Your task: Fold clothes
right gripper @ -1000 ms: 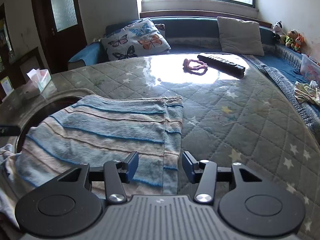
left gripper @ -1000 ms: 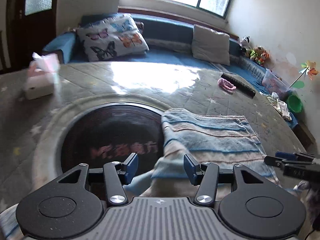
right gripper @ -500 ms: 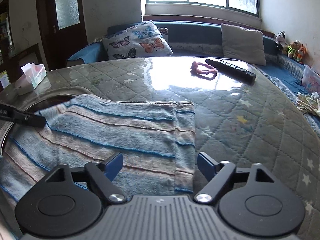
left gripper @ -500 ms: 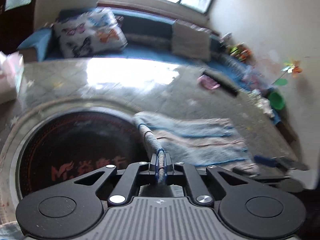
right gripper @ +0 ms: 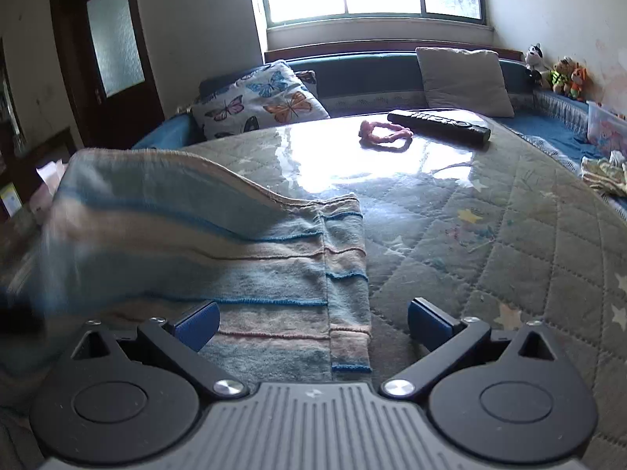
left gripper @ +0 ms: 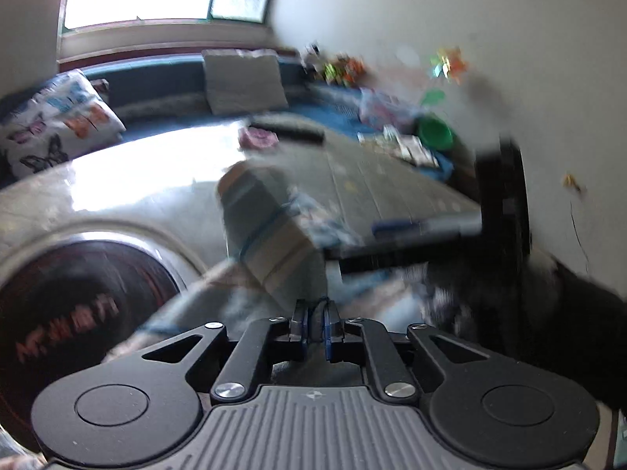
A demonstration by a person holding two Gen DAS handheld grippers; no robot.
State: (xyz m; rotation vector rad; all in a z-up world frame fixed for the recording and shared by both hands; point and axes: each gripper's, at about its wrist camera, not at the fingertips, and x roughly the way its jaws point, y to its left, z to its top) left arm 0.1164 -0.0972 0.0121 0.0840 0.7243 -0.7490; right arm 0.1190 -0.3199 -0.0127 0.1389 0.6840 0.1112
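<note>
A blue and beige striped towel (right gripper: 250, 258) lies on the quilted table cover (right gripper: 490, 235). Its left part is lifted and folding over toward the right. My left gripper (left gripper: 315, 327) is shut on the towel's edge (left gripper: 270, 231) and holds it up; that view is blurred by motion. My right gripper (right gripper: 311, 319) is open wide, low over the towel's near right corner, with nothing between its pads. The right gripper's dark body (left gripper: 501, 211) shows at the right of the left wrist view.
A dark round inset (left gripper: 70, 305) lies in the table at the left. A black remote (right gripper: 439, 125) and a pink hair tie (right gripper: 384, 135) lie at the table's far side. A butterfly cushion (right gripper: 266, 102), a grey cushion (right gripper: 462, 74) and toys (right gripper: 564, 74) sit on the bench behind.
My left gripper closed on the towel's left edge, then lifted it and swung it to the right. My right gripper opened wider and stayed over the towel's near right corner.
</note>
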